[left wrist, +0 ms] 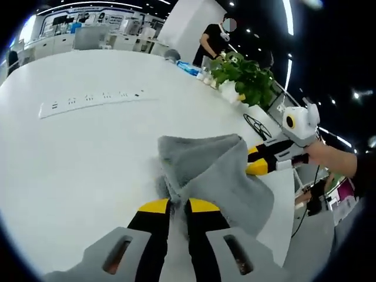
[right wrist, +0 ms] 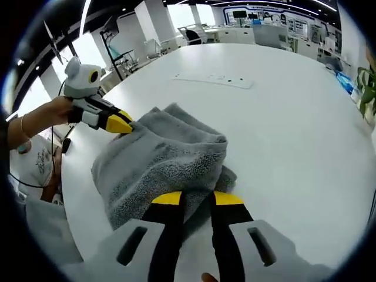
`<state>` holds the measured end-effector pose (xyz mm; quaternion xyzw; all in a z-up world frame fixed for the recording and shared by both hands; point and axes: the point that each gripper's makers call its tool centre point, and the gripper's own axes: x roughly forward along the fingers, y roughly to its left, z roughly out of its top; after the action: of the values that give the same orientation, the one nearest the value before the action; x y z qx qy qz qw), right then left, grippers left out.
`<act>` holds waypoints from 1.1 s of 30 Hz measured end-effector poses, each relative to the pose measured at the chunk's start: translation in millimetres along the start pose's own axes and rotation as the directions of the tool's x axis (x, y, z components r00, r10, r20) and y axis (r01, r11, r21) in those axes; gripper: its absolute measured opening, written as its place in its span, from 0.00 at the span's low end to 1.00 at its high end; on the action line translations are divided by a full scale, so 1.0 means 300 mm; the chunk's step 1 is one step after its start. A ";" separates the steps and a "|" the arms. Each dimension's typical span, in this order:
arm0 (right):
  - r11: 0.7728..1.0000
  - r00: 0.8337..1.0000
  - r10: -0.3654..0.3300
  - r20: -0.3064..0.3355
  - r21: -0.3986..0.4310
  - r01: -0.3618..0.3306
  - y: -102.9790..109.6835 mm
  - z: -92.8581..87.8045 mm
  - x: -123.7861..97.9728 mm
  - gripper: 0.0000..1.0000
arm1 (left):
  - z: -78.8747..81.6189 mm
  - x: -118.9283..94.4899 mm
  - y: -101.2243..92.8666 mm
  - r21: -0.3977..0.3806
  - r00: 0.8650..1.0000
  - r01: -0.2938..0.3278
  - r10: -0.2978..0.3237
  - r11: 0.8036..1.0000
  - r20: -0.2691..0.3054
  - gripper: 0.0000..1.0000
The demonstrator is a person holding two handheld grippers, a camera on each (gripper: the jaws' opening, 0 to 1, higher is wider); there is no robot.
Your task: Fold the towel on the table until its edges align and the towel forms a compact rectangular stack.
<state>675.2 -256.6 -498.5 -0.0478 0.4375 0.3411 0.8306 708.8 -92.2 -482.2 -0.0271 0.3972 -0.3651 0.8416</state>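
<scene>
A grey towel (left wrist: 220, 173) lies bunched and partly folded on the white table (left wrist: 82, 158). In the left gripper view my left gripper (left wrist: 179, 203) is shut on the towel's near edge, with cloth pinched between its yellow tips. My right gripper (left wrist: 254, 160) comes in from the right, its tips closed on the towel's far side. In the right gripper view the towel (right wrist: 164, 155) forms a thick fold, and my right gripper (right wrist: 198, 198) is shut on its near edge. The left gripper (right wrist: 123, 124), held by a hand, grips the far corner.
A flush socket strip (left wrist: 88, 101) (right wrist: 214, 80) sits in the tabletop beyond the towel. A potted plant (left wrist: 247, 76) and small items stand at the table's edge, with a person in black (left wrist: 212, 41) behind them. The table edge (right wrist: 76, 194) runs close to the towel.
</scene>
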 end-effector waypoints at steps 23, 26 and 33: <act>0.999 0.999 0.020 -0.042 -0.047 -0.022 -0.015 -0.018 0.034 0.20 | 0.135 0.033 -0.021 0.314 0.990 -0.093 0.053 0.945 0.133 0.10; 0.999 0.999 0.022 -0.043 -0.047 -0.024 -0.013 -0.019 0.032 0.20 | 0.110 0.070 -0.001 0.322 0.992 -0.097 0.066 0.942 0.106 0.10; 0.999 0.999 0.024 -0.035 -0.045 -0.026 -0.020 -0.020 0.036 0.20 | 0.073 0.118 0.004 0.305 0.995 -0.080 0.058 0.949 0.079 0.11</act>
<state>678.7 -257.7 -511.8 -0.0672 0.4444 0.3607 0.8172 739.5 -119.1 -490.6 0.1059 0.3068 -0.3917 0.8609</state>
